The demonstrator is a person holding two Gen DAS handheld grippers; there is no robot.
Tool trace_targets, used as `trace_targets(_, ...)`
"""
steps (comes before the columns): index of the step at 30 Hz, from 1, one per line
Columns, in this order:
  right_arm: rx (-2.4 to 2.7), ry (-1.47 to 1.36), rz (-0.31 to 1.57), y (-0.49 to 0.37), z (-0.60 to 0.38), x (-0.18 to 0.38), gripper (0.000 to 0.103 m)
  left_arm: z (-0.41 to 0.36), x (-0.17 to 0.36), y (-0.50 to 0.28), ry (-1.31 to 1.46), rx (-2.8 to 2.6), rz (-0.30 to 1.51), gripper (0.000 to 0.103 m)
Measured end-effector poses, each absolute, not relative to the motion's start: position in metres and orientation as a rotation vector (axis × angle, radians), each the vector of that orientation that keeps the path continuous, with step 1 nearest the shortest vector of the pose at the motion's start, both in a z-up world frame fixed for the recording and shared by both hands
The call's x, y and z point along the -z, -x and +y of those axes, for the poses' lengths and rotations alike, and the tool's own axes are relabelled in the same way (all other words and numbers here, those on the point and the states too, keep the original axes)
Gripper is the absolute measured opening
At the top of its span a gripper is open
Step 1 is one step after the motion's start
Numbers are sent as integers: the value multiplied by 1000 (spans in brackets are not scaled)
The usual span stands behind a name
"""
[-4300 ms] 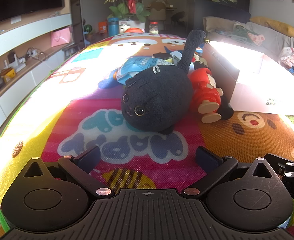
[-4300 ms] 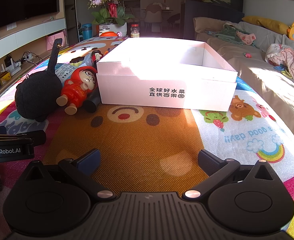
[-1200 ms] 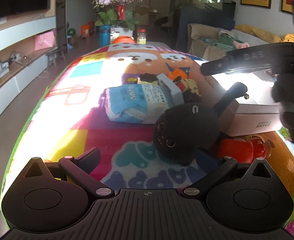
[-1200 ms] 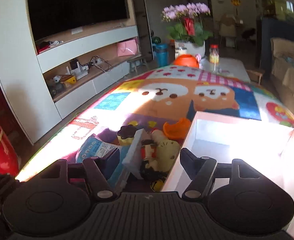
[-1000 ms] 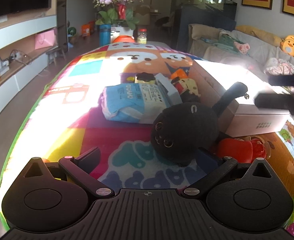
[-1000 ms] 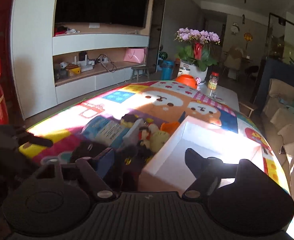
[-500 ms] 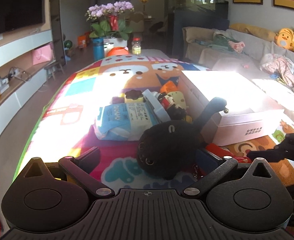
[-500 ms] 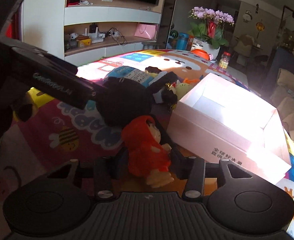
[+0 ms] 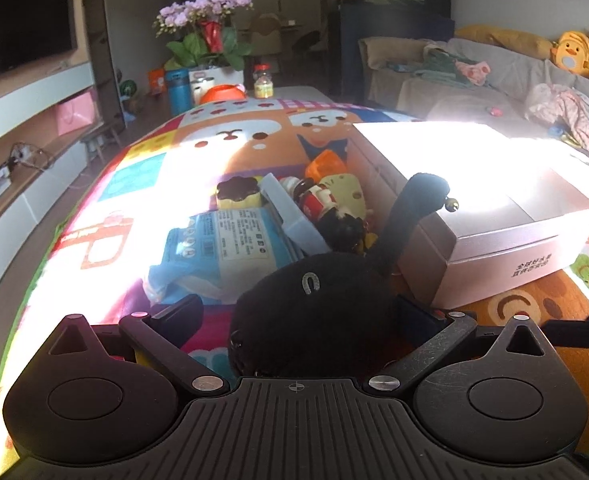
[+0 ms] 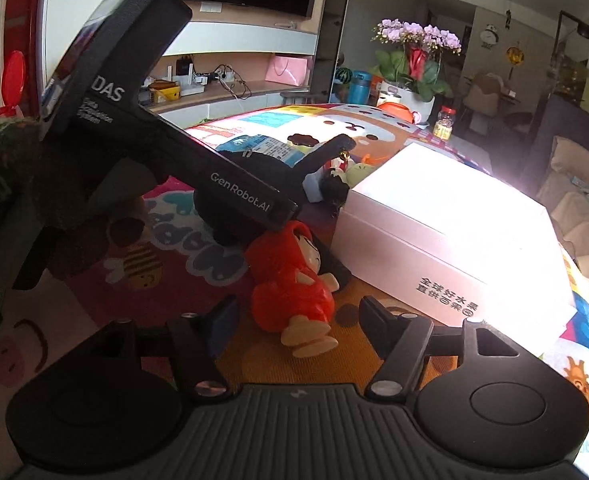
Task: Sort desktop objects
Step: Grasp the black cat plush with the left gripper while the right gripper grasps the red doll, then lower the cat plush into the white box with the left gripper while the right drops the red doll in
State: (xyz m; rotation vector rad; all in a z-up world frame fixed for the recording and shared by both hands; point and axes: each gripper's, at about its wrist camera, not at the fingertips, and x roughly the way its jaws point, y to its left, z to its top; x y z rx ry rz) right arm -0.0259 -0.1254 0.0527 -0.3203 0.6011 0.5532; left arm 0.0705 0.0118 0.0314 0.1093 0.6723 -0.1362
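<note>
A black plush cat [image 9: 314,304] lies between the fingers of my open left gripper [image 9: 298,316]; its tail rises toward the white open box [image 9: 494,216]. The pads do not visibly press it. In the right wrist view the cat [image 10: 238,196] lies behind the left gripper's body [image 10: 198,168]. My right gripper [image 10: 294,320] is open around a red doll [image 10: 294,284] lying on the mat beside the box [image 10: 446,240]. A blue packet [image 9: 222,248], a blue case [image 9: 294,216], a pudding toy [image 9: 238,194] and small figures [image 9: 326,204] are piled left of the box.
A colourful play mat [image 9: 134,172] covers the surface. A flower pot [image 9: 210,52], a blue bottle [image 9: 174,88] and a jar [image 9: 263,86] stand at the far end. A sofa [image 9: 494,72] is to the right, TV shelves [image 10: 234,60] to the left.
My left gripper has moved forward so the black cat now sits between its fingers. My right gripper has eased back slightly and its fingers have widened around the red doll.
</note>
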Motion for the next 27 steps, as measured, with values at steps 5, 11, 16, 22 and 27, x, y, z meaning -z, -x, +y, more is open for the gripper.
trace_targets(5,-565,337,637,19,-118,-49,50,17,-36,-62,-89,193,684,84)
trace_targets(11,-606,492,640,61,-139,-55,50,33,-41,-32,-81,259,694,82)
trace_targets(16,-444,674,564,82,-155,-47,60,39,-44,1,-14,422,748,88)
trace_targets(22,-325,534,574,68,-161,-51,80,27,-35,17,-68,380,738,96)
trace_targets(27,-415,404,576,53,-156,-58,80,18,-32,17,-93,377,737,97)
